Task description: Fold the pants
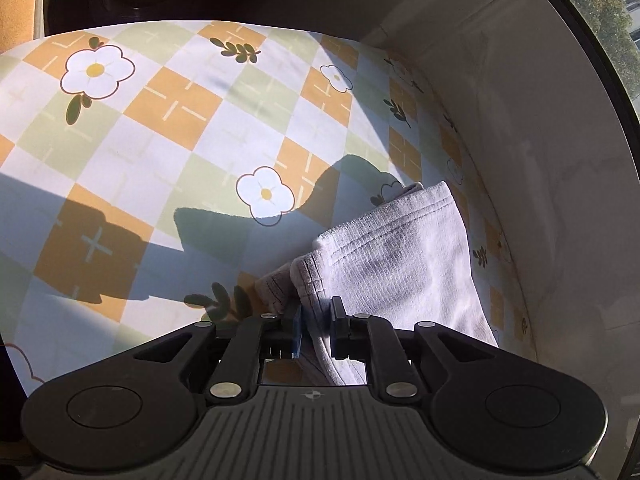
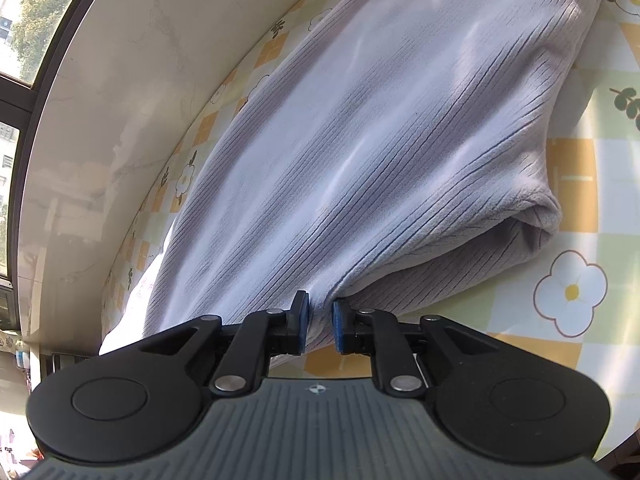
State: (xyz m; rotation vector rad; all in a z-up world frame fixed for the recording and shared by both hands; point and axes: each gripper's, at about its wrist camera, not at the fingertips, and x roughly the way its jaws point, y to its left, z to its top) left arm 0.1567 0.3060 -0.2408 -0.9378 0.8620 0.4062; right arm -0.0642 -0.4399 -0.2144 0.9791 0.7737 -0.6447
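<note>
Left tongs [image 1: 316, 328] stand slightly parted with the hem end of the pants [image 1: 400, 256] between them; the cloth runs off toward one o'clock. Right tongs [image 2: 320, 326], also slightly parted, straddle a fold; the pants stretch toward one o'clock across the counter [image 2: 576, 208].

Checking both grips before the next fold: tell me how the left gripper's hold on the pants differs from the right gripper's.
The left gripper has a stitched hem end of the pants between its jaws; the right gripper has plain ribbed cloth at a gathered fold. Ahead of the left lies mostly bare tablecloth; ahead of the right the pants fill the view. Shared: both have narrow gaps with fabric between them.
</note>
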